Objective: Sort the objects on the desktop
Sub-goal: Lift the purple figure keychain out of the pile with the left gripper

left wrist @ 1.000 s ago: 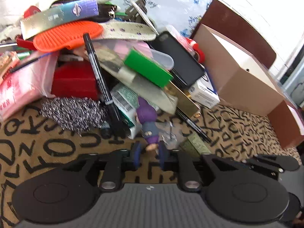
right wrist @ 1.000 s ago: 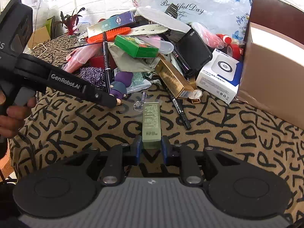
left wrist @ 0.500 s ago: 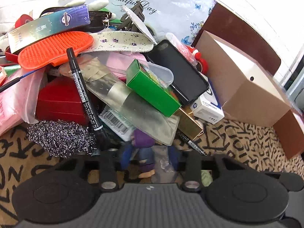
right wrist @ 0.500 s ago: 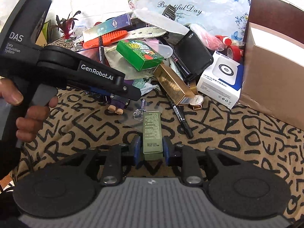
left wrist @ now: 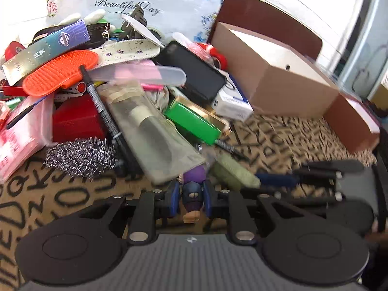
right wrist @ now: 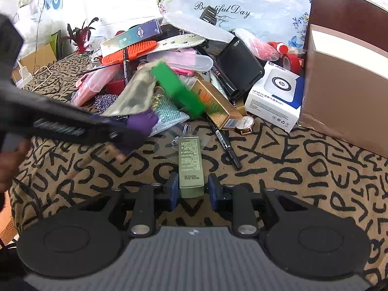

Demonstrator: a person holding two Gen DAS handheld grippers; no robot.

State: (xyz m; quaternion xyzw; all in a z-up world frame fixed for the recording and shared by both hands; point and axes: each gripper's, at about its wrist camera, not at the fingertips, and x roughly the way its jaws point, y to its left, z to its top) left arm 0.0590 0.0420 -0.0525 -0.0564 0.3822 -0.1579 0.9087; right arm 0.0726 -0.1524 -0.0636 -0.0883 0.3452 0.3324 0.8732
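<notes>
My left gripper point(left wrist: 191, 200) is shut on a small purple figurine point(left wrist: 192, 189) at the front edge of a pile of desk clutter. The figurine also shows in the right wrist view point(right wrist: 141, 122), held by the left gripper point(right wrist: 128, 133). A green box point(left wrist: 192, 122) and a clear pouch point(left wrist: 150, 126) lie tilted just above it. My right gripper point(right wrist: 191, 190) has its pads either side of the near end of an olive-green box point(right wrist: 190, 165) lying on the patterned cloth; small gaps show at both pads.
A brown cardboard box point(left wrist: 274, 82) stands at the right, a white HP box point(right wrist: 276, 94) beside it. A black marker point(right wrist: 226, 144), a watch point(right wrist: 247, 122), a gold box point(right wrist: 213, 101), a black phone point(right wrist: 238, 68), an orange brush point(left wrist: 60, 75) and steel wool point(left wrist: 80, 156) lie around.
My left gripper closed on the purple figurine and is pulling it out from under the pile; the green box and pouch shifted and tipped. The right gripper's pads opened slightly around the olive box.
</notes>
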